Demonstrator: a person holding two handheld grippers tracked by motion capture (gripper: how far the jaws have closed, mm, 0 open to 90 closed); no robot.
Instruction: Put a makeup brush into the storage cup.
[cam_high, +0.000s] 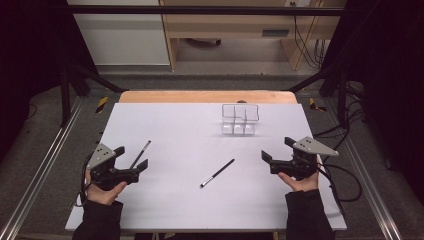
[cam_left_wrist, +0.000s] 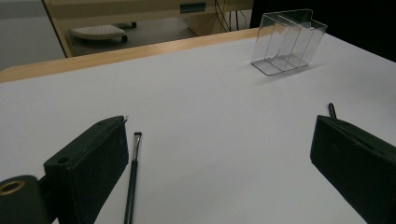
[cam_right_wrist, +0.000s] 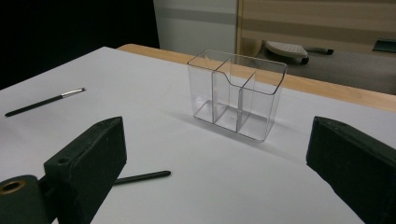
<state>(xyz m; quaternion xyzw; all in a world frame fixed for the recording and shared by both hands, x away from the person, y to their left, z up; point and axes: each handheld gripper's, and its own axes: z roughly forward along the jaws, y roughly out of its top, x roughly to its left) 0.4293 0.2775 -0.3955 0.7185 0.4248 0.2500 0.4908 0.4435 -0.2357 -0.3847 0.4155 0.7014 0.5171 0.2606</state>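
Note:
Two thin black makeup brushes lie on the white table top (cam_high: 180, 120). One brush (cam_high: 140, 154) lies slanted at the left, and its upper part sits between the jaws of my open left gripper (cam_high: 132, 157). In the left gripper view this brush (cam_left_wrist: 132, 182) rests beside the left jaw, untouched, with my left gripper (cam_left_wrist: 219, 135) wide around it. The other brush (cam_high: 217, 173) lies in the middle of the table. A clear plastic organizer (cam_high: 240, 120) with three compartments stands upright toward the back. My right gripper (cam_high: 276, 149) is open and holds nothing, pointing toward the organizer (cam_right_wrist: 236, 93).
The table's wooden far edge (cam_high: 207, 96) shows behind the white top. Black frame bars and cables (cam_high: 345, 175) run along the right side. A pale wooden desk (cam_high: 225, 30) stands on the floor beyond.

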